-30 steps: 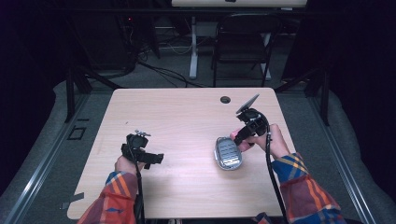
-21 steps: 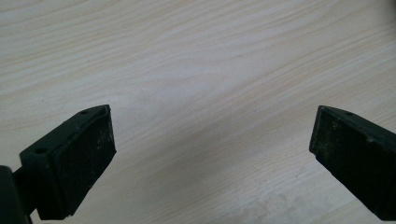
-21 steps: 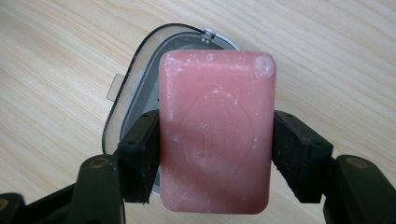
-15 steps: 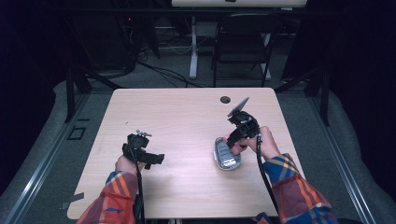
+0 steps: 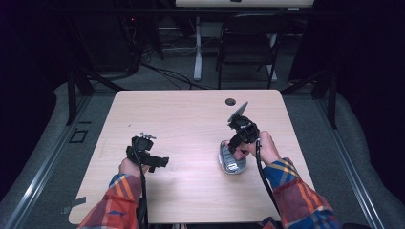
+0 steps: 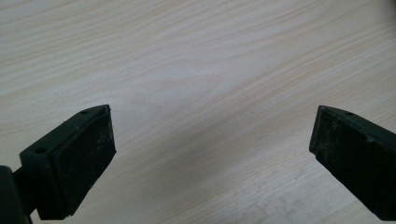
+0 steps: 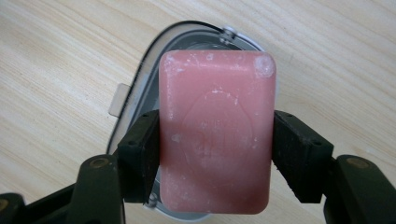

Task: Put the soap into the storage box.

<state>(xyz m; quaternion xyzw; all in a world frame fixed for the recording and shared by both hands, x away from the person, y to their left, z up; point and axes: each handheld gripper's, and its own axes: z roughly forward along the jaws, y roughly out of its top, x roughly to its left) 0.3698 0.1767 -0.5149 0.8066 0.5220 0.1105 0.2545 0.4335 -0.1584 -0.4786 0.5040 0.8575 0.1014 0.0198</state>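
The tabletop (image 5: 191, 119) is pale wood-grain laminate with a cable grommet hole (image 5: 230, 101) near its 12 o'clock edge. A grey soap dish (image 5: 231, 162) lies toward the 3 o'clock side, its rim and a small side tab visible in the right gripper view.

The right claw (image 7: 215, 151) is clenched on a pink soap bar (image 7: 215, 128), one jaw pad on each long side just below mid-length. The bar hangs directly over the dish; whether it touches the dish cannot be told.

Handling judgement: the bar is rigid, light and probably slick. White residue marks its face, so a dry, chalky skin is likely. Corners can chip or dent under hard clamping. Hold across the flat long sides, near the middle, as done here; avoid the rounded corners.

The left claw (image 6: 212, 149) is released, jaws wide apart over bare tabletop at about 8 o'clock, holding nothing.
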